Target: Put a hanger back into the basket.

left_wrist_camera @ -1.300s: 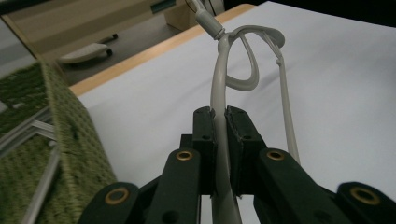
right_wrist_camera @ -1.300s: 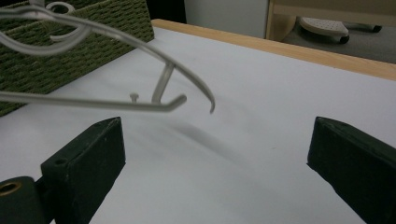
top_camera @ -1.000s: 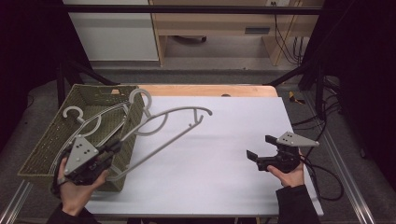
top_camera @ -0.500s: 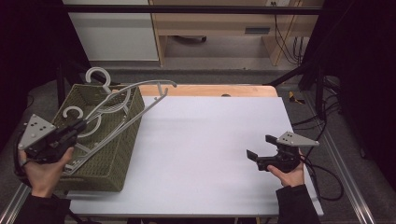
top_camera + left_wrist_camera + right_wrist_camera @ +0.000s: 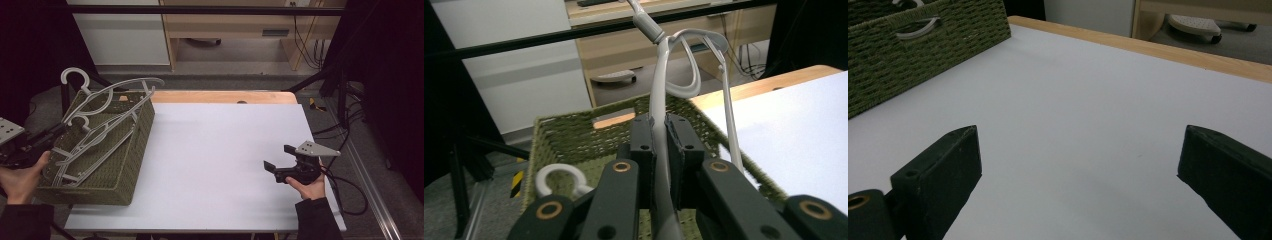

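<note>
Left gripper view: left gripper is clamping a grey hanger, holding it tilted over the green basket. Right gripper is resting spread wide, empty, on the white table. Risk: its hook may be snagging the hangers lying inside, dragging them out.

Left hand at far left edge of high view, gripping left gripper, jaws clamped tight on grey hanger shaft, pointed toward far side. Right hand low near right table edge, dark sleeve entering from bottom. Right gripper level, pointed left, jaws spread wide, nothing between.
</note>
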`<action>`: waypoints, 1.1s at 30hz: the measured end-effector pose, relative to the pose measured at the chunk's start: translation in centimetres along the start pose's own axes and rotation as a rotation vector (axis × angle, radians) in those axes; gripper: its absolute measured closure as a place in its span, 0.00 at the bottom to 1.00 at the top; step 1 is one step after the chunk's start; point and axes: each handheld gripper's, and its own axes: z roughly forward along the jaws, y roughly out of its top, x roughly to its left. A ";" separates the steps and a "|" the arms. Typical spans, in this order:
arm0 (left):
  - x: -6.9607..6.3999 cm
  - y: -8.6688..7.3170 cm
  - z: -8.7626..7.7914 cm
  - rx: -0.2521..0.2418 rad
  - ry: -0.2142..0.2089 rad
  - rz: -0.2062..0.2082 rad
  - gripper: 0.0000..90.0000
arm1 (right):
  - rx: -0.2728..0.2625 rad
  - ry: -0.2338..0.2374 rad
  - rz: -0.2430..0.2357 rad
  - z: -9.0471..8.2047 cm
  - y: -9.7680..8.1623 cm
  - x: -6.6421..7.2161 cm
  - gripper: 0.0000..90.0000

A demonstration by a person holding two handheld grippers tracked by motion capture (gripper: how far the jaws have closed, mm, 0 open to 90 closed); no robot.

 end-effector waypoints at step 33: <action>5.3 -4.3 0.9 0.111 0.033 -0.018 0.91 | 0.009 0.002 -0.006 0.1 -0.1 -0.1 0.05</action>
